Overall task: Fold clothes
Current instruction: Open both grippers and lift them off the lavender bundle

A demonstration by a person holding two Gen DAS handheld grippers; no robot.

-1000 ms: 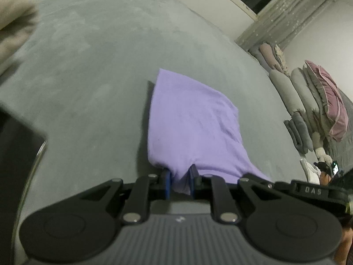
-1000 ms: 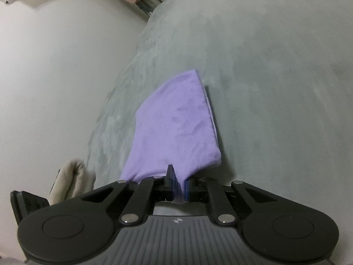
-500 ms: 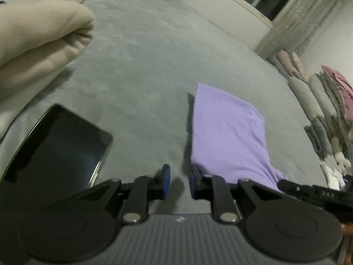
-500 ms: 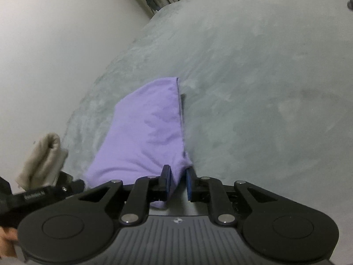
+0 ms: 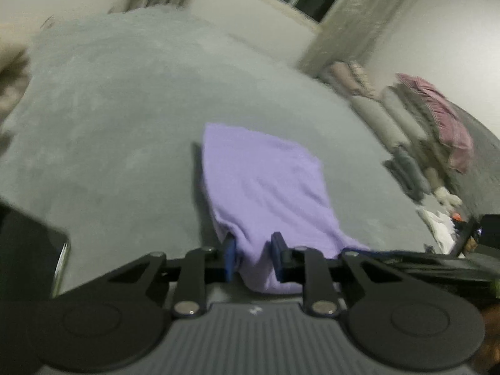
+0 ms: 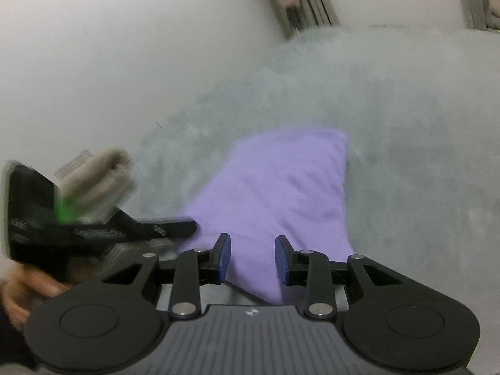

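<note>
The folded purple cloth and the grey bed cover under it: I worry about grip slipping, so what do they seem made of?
The folded purple cloth looks like a soft matte knit or terry, perhaps cotton: it drapes limply and creases softly. The grey bed cover looks like short-pile plush or velvet, judging by its patchy brushed shading. Blur leaves both uncertain.

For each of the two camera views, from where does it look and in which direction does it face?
Left wrist: sits on the left gripper, looks along its fingers over the purple cloth and grey bed towards a window.
Right wrist: sits on the right gripper, faces the same cloth and a white wall; a hand holding the left gripper shows at left.
Shared: the cloth and the bed.
</note>
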